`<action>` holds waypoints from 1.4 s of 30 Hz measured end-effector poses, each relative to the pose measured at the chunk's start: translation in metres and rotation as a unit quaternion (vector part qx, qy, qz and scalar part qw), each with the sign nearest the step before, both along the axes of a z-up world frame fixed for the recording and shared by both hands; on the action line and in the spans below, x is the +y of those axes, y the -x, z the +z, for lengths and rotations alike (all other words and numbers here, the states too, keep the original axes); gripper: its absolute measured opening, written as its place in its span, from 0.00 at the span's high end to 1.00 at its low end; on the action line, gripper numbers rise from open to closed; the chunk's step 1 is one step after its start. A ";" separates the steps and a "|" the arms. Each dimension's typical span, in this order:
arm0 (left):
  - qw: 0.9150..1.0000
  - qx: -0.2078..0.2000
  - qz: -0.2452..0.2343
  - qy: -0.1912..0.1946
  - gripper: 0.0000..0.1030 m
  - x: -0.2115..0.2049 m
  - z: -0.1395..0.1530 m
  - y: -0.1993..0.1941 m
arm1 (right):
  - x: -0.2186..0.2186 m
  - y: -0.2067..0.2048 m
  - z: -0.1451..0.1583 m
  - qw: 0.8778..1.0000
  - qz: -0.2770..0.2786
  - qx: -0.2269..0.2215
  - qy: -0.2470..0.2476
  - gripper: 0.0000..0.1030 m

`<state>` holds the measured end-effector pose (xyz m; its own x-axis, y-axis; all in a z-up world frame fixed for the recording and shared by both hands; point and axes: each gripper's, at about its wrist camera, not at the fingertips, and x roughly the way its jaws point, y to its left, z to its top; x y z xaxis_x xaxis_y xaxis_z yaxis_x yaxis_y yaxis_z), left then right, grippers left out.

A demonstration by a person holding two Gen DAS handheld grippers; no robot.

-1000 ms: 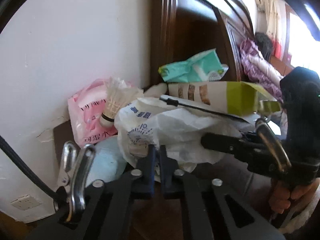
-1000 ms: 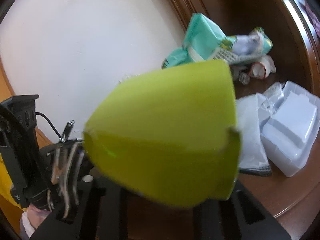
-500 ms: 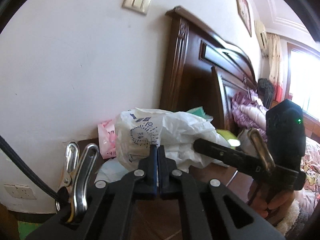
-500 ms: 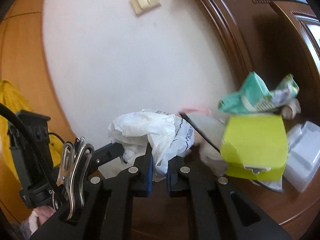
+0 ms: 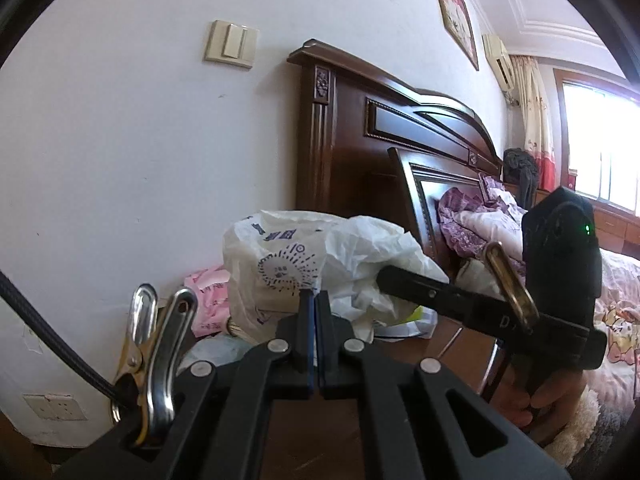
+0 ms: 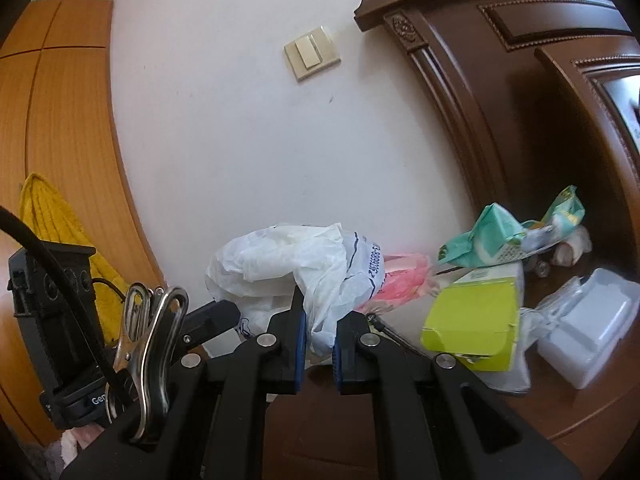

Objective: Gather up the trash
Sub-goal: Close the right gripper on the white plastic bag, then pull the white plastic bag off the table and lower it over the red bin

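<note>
A crumpled white plastic bag [image 5: 304,264] with blue print hangs between both grippers above the dark wooden nightstand [image 6: 400,420]. My left gripper [image 5: 314,300] is shut, its pads pinching the bag's lower edge. My right gripper [image 6: 320,320] is shut on a fold of the same bag [image 6: 296,264], with the film bunched between its blue pads. On the nightstand lie a yellow-green carton [image 6: 472,320], a teal wipes pack [image 6: 488,240] and a pink packet [image 6: 400,276].
A clear plastic container [image 6: 592,320] sits at the nightstand's right. The dark wooden headboard [image 5: 360,160] rises behind, with a bed and purple bedding [image 5: 480,216] beyond. The white wall carries a light switch [image 5: 230,44]. A person's hand [image 5: 540,400] holds the right gripper.
Both grippers have risen and tipped upward, lifting the bag. The yellow-green carton that filled the right wrist view now lies on the nightstand, and the right gripper has closed on the bag.
</note>
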<state>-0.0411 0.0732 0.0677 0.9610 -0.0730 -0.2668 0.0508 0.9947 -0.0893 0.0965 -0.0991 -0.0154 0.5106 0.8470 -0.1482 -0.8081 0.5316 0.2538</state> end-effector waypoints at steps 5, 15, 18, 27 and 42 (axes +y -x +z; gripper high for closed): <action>1.000 0.006 -0.013 0.016 1.00 -0.012 0.006 -0.002 | -0.020 0.014 0.002 1.000 -0.015 -0.002 -0.001 0.90; 0.998 0.016 -0.050 0.017 1.00 -0.048 0.007 -0.007 | -0.059 0.028 0.009 0.999 -0.047 0.001 -0.004 0.90; 0.998 0.021 -0.064 0.015 1.00 -0.058 0.006 -0.007 | -0.067 0.030 0.008 0.998 -0.060 0.006 -0.001 0.90; 0.994 0.038 -0.098 0.002 1.00 -0.092 0.004 -0.015 | -0.100 0.037 0.005 0.994 -0.103 0.018 0.015 0.90; 0.988 0.052 -0.148 0.012 1.00 -0.125 0.007 -0.018 | -0.142 0.047 -0.001 0.990 -0.136 0.033 0.017 0.90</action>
